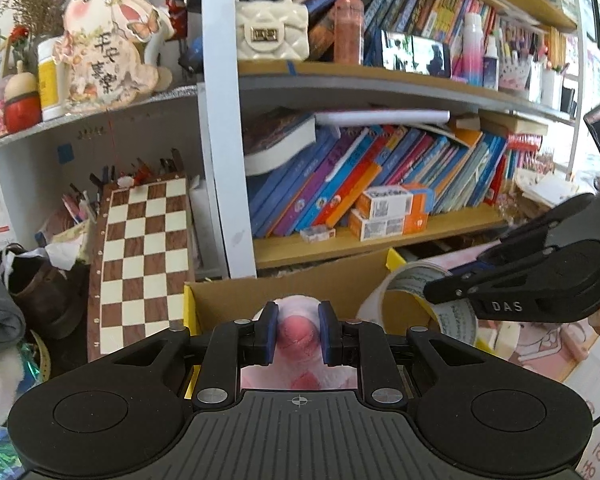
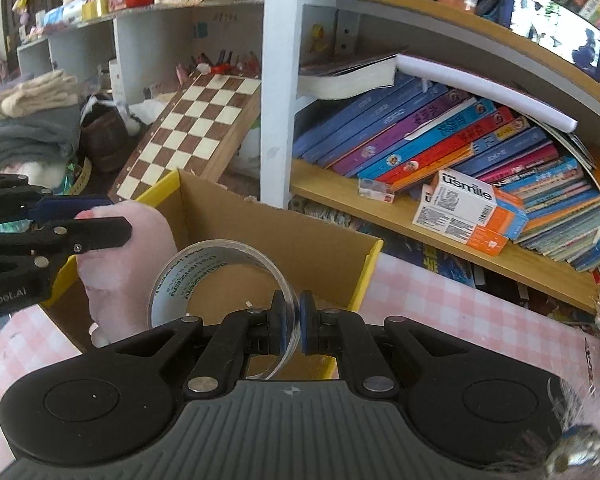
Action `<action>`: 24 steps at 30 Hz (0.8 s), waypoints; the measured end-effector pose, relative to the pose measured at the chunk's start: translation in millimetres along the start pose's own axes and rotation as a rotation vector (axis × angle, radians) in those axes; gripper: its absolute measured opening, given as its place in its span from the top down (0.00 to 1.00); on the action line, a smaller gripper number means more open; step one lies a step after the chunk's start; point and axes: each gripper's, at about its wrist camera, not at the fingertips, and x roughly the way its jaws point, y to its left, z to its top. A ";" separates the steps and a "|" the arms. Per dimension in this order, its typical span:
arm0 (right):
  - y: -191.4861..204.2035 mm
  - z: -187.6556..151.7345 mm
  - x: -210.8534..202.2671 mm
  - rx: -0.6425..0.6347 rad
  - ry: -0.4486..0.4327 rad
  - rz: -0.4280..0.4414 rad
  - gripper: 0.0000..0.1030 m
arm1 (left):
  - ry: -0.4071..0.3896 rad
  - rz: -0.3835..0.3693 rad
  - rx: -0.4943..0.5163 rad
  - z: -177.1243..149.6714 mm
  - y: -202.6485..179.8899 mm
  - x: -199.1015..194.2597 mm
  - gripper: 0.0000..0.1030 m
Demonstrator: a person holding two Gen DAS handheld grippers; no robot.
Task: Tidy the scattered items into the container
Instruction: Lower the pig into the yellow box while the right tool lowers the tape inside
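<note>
Gripping a pink plush toy [image 1: 298, 330] between its blue pads, the left gripper [image 1: 298, 334] hung at the near-left corner of the open cardboard box [image 1: 236, 300], and the toy's body drooped over the box's yellow-edged left wall. From the right wrist view the same toy [image 2: 128, 264] showed as a soft pink lump dangling from the dark fingers, partly inside the box [image 2: 300, 240] and partly against its left wall.

The right gripper [image 2: 294, 326] was clenched on the wall of a roll of clear tape [image 2: 220, 276], one pad inside the ring and one outside, so that the roll stood on edge above the near side of the box's opening. In the left wrist view that roll [image 1: 432, 292] sat just right of the toy, with the right gripper [image 1: 432, 294] reaching in from the right edge.

The box rested on a pink checked cloth [image 2: 460, 312], its far wall close to the bookshelf [image 2: 420, 216]. A chessboard [image 1: 144, 260] leaned upright beyond the box's far-left corner, beside the shelf's white post [image 1: 224, 160].
</note>
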 end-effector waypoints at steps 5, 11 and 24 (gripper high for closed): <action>4.2 -0.2 17.3 -0.033 0.041 0.016 0.94 | 0.040 -0.004 0.006 -7.3 1.7 10.6 0.81; 5.8 -2.4 31.9 -0.054 0.075 0.026 0.94 | 0.069 -0.010 0.006 -12.7 2.9 18.8 0.81; 7.2 -4.5 63.5 -0.116 0.127 0.027 0.94 | 0.127 -0.001 0.053 -16.5 1.0 42.4 0.81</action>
